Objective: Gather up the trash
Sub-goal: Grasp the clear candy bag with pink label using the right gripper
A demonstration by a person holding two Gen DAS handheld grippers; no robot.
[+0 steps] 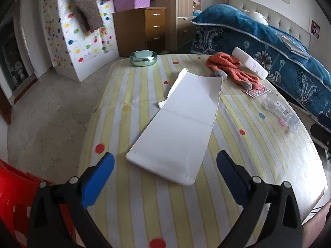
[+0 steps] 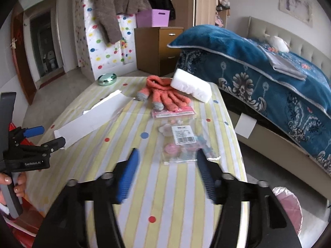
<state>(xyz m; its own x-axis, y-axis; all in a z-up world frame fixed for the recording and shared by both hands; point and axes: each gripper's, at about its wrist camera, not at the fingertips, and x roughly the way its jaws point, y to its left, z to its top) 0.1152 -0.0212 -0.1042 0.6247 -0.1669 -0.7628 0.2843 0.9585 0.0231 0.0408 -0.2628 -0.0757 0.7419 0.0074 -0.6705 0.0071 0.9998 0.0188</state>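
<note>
paper (image 1: 178, 128) is the trash here, a long white creased sheet lying flat mid-table (image 1: 144, 206), one end curled. left gripper (image 1: 165, 165) gapes wide just short of it, right gripper (image 2: 167, 165) spread too, both empty.

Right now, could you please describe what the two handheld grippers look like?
Both the left gripper and the right gripper have black plastic bodies, silver pivot pins and ribbed blue pads on the jaws. The left one also has white lettering on its side and a grey handle.
</note>
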